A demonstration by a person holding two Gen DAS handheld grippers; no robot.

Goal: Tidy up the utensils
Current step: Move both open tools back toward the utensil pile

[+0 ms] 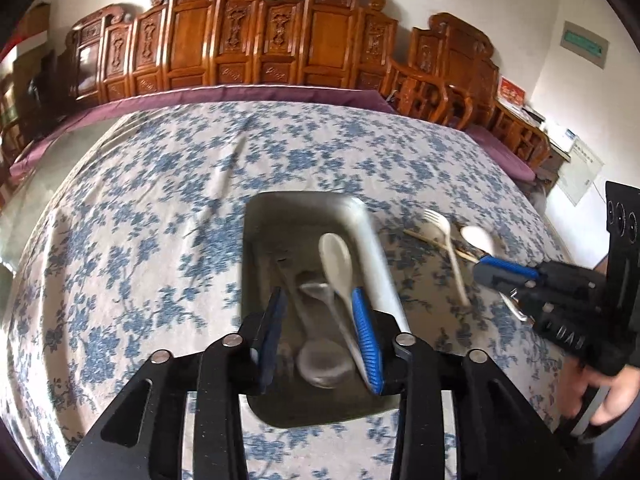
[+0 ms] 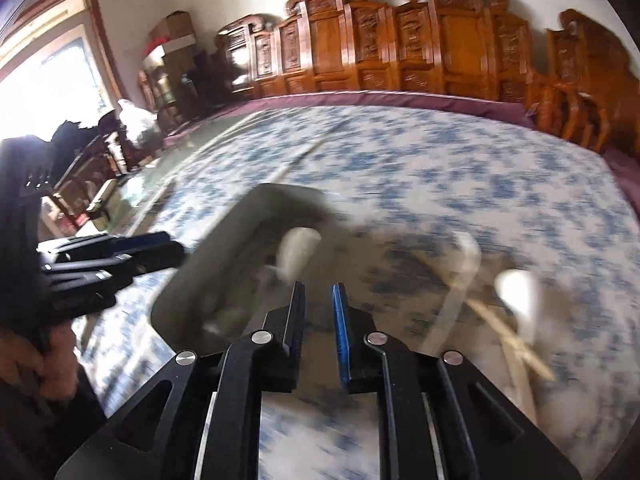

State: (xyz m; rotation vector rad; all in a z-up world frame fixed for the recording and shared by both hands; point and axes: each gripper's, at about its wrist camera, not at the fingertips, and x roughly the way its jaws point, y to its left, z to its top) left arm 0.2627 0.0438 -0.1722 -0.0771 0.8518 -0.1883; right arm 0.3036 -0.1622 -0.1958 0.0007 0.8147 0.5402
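My left gripper (image 1: 320,320) hung over the near half of the grey tray (image 1: 256,240), which sat on the blue-flowered tablecloth (image 1: 140,220). Its jaws stood partly apart with nothing pressed between the pads. The handle of the white spoon (image 1: 336,260) passed just beside the right-hand blue pad (image 1: 366,340); I judged it released, since the spoon lay along the tray with its bowl toward the far end. A metal spoon (image 1: 320,360) lay beneath it, bowl toward the near end. Both were inside the tray, so that part of the sorting appeared done.

My right gripper (image 2: 318,312) pointed down over the near right corner of the tray (image 2: 256,208). Its jaws showed a narrow gap, and no utensil sat between the pads. The view was heavily blurred, so fine detail could not be read.

The remaining utensils lay on the cloth to the right of the tray, outside it: a white fork (image 1: 442,232), a second white spoon (image 1: 478,238) and a pair of wooden chopsticks (image 1: 436,242), crossing one another in a loose pile. A metal handle (image 1: 516,312) showed under the right gripper in the left view; I could not tell what it belonged to.

I judged the next step to be a pickup from that pile. Because the items overlapped, the topmost piece should go first to avoid dragging the others.
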